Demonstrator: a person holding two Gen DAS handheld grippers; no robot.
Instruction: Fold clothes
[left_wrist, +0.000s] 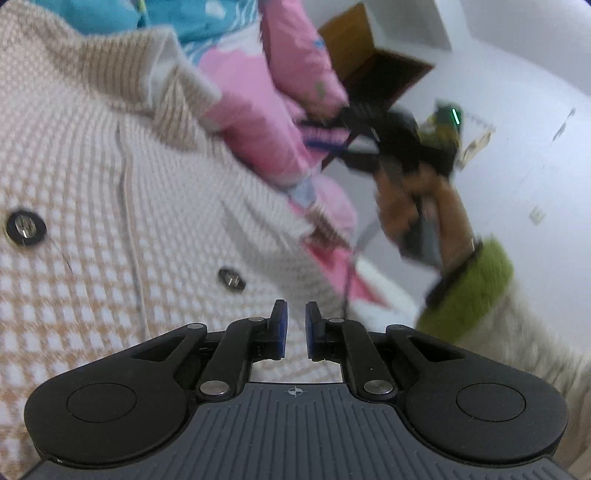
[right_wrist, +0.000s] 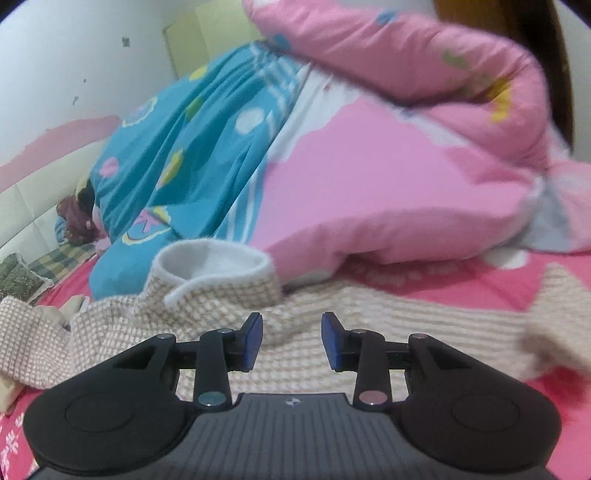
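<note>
Blurring right gripper (left_wrist: 325, 129) beyond jacket (left_wrist: 110, 184).

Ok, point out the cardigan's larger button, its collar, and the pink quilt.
larger button (left_wrist: 25, 227): left wrist view, button centre.
collar (right_wrist: 212, 267): right wrist view, white inner lining.
pink quilt (right_wrist: 388, 184): right wrist view, flat pink panel.

The right hand-held gripper (right_wrist: 291, 339) hovers agape over a checked beige cardigan (right_wrist: 221, 306); pink quilt (right_wrist: 388, 184) behind.

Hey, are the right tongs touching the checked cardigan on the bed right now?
Cannot tell. In the right wrist view the right tongs stand open over the checked cardigan, with knit showing between the pads, but whether the tips rest on it is unclear.
</note>
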